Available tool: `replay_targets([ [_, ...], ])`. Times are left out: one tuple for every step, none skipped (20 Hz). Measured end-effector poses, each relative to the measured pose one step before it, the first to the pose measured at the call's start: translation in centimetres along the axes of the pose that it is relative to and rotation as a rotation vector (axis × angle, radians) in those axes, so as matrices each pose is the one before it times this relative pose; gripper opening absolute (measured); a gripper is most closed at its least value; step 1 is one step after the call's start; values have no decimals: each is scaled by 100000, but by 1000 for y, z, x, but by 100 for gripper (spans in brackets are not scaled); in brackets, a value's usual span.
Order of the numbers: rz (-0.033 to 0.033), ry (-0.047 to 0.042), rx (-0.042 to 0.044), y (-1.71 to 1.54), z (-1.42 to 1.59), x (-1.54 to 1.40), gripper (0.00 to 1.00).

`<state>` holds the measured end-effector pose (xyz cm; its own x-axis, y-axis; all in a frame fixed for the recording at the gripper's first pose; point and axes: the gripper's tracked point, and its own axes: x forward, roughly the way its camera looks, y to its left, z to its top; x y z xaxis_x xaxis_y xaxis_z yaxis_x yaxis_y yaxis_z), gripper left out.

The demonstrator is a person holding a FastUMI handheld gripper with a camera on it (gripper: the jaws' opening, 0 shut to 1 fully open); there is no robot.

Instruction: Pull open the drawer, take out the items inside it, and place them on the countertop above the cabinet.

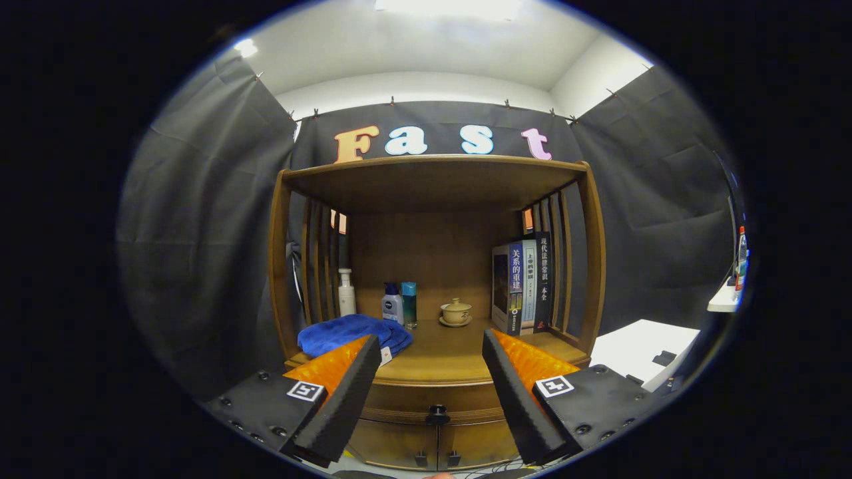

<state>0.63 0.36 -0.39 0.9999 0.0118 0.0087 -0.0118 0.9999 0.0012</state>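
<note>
The tool's [431, 362] fingers hide part of the blue towel [346, 332].

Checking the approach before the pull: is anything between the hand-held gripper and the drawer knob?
Nothing visible stands in the way. The hand-held gripper is open, its fingers apart, and the drawer knob sits below and between them on the closed drawer front. The blue towel lies up on the countertop, off that path.
</note>
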Motion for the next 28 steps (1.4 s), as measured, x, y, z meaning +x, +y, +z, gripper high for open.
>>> replay_targets([
  [-99, -59, -120, -15, -342, 514, 99],
  [-297, 649, -463, -21, -667, 354, 99],
  [-370, 509, -282, -218, -796, 392, 99],
  [-109, -66, 102, -77, -459, 416, 99],
  [146, -406, 324, 5, -532, 353, 99],
  [361, 21, 669, 124, -901, 279, 99],
  [146, 710, 1302, -115, -1130, 433, 99],
  [1, 1082, 1305, -164, -1388, 627, 99],
  [-304, 77, 788, -311, -1294, 505, 99],
  [-851, -760, -652, -401, -1085, 558, 99],
  [-1150, 352, -2177, -409, -1487, 540, 99],
  [-1306, 801, -2647, -523, -1755, 805, 99],
  [-1126, 1129, -2171, -242, -1600, 400, 100],
  [-312, 1366, -1112, 7, -1636, 475, 100],
  [708, 1313, -336, 214, -1480, 466, 100],
  [933, 992, 365, 275, -1391, 499, 100],
  [-316, 1930, 48, -51, -1461, 525, 99],
  [-262, 3661, 20, -255, -1655, 283, 99],
  [420, 3844, 696, 84, -1476, 181, 99],
  [406, 3402, 1134, 145, -1034, 103, 99],
  [66, 1491, 1281, 1, -706, 292, 99],
  [-176, 25, 1316, 3, -290, 150, 99],
  [-549, -626, 300, -72, -158, 403, 99],
  [-1174, -240, -582, -323, -191, 382, 99],
  [-304, 763, -791, -74, -495, 309, 99],
  [-49, 1302, -91, 101, -429, 305, 96],
  [368, 1083, 692, 224, -505, 246, 94],
  [901, 1384, 1065, 264, -416, 156, 92],
])
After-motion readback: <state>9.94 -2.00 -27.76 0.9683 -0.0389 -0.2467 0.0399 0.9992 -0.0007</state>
